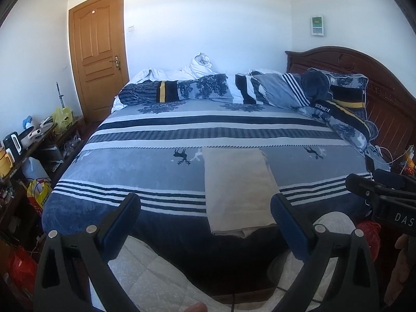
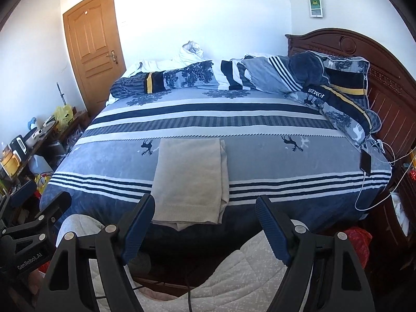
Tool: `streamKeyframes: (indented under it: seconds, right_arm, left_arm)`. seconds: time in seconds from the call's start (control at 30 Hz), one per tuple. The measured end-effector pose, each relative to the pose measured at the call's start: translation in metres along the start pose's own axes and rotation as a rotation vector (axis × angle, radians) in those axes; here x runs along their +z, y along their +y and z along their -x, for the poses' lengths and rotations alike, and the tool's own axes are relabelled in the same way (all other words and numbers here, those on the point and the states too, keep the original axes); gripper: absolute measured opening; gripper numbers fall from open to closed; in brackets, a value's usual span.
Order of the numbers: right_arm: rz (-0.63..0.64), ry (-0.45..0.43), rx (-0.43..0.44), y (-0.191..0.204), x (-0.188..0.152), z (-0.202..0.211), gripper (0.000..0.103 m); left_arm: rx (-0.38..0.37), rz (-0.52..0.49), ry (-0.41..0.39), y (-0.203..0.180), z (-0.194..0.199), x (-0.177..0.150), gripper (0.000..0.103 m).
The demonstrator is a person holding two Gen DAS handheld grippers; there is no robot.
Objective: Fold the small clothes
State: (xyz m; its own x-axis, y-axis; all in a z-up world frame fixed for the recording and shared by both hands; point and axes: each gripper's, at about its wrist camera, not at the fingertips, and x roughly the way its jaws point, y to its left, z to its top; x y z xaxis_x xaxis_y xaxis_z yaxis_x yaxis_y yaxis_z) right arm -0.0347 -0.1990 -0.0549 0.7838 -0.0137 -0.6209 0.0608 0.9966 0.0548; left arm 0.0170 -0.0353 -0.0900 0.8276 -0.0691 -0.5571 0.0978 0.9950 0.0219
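A beige garment [image 1: 236,189], folded into a long rectangle, lies flat on the blue striped bed cover [image 1: 156,171] near the front edge of the bed. It also shows in the right wrist view [image 2: 191,179]. My left gripper [image 1: 205,208] is open and empty, held back from the bed edge, with the garment between and beyond its fingers. My right gripper [image 2: 205,209] is open and empty, also short of the bed, with the garment just left of its centre. The right gripper shows at the right edge of the left wrist view [image 1: 382,195].
Rumpled duvet and pillows [image 1: 260,88] lie at the far side by a wooden headboard [image 1: 377,78]. A phone on a white cable [image 2: 366,162] sits at the bed's right edge. A cluttered table [image 1: 23,140] and bags stand on the left. A wooden door [image 1: 98,59] is behind.
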Motion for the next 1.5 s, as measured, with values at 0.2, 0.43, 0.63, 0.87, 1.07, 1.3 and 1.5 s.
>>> streamKeyframes:
  seconds: [0.2,0.43,0.63,0.87,1.07,1.3,1.5]
  right_arm:
    - [-0.004,0.009,0.001,0.0017,-0.0008,-0.0016,0.084]
    - [0.005,0.013,0.003,0.0031,-0.0004,-0.0035,0.084]
    - [0.000,0.013,0.000,0.0030,-0.0008,-0.0042,0.084]
    - [-0.001,0.012,-0.003,0.0029,-0.0014,-0.0039,0.084]
    - [-0.001,0.013,-0.005,0.0031,-0.0017,-0.0035,0.084]
    - [-0.001,0.012,-0.007,0.0029,-0.0013,-0.0031,0.084]
    - [-0.001,0.011,-0.007,0.0033,-0.0017,-0.0027,0.084]
  left_arm:
    - [0.005,-0.010,0.009,-0.0022,-0.0012,-0.0019,0.100]
    - [0.012,-0.006,0.020,-0.0028,-0.0023,-0.0035,0.100]
    - [0.011,-0.006,0.021,-0.0017,-0.0025,-0.0038,0.100]
    - [0.011,-0.003,0.021,-0.0053,-0.0010,-0.0063,0.100]
    - [0.013,-0.001,0.022,-0.0066,-0.0004,-0.0065,0.100]
    - [0.013,-0.002,0.023,-0.0078,0.0001,-0.0081,0.100]
    - [0.014,0.001,0.023,-0.0094,0.0006,-0.0085,0.100]
